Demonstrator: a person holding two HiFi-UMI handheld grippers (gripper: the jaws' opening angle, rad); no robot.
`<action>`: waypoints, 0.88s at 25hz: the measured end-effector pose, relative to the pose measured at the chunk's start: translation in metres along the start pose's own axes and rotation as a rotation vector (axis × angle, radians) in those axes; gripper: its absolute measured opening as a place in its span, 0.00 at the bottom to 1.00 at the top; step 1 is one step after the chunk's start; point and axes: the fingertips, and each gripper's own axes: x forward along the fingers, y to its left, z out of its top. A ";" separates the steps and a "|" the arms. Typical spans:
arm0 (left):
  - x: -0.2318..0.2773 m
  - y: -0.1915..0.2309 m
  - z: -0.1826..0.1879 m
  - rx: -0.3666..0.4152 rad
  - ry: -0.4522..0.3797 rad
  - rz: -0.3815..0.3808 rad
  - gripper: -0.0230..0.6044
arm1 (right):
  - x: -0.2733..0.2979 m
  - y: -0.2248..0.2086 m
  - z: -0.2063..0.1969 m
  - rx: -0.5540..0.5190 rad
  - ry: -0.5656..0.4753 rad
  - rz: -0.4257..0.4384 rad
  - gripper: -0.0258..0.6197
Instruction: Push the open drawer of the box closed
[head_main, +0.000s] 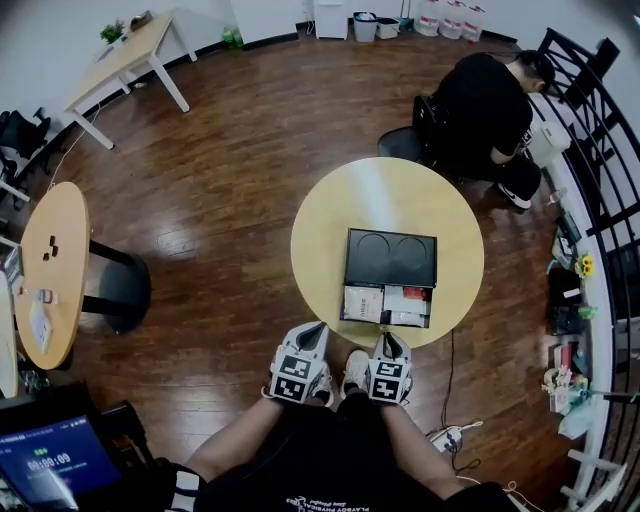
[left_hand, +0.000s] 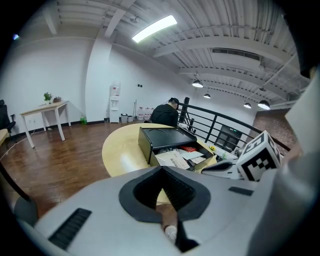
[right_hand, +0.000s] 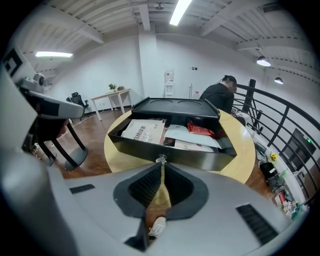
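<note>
- Grey jaws of my left gripper are pressed together with nothing held.
- My right gripper is the same: jaws together, empty, and in line with the knob. I can't tell if they touch it.
- The drawer is open with papers inside, sticking out of the black box toward me.
- The box sits on a round wooden tabletop.

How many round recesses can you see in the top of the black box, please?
2: the left recess and the right recess, side by side on the box top.
</note>
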 end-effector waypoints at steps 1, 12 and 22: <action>0.002 0.000 -0.001 -0.004 0.004 0.001 0.04 | 0.003 -0.001 0.000 0.005 0.003 0.000 0.05; 0.009 0.008 -0.006 -0.008 0.033 0.016 0.04 | 0.019 0.002 -0.005 0.026 0.043 0.034 0.17; 0.033 0.016 -0.009 -0.034 0.066 0.028 0.04 | 0.049 -0.009 0.007 0.051 0.058 0.057 0.16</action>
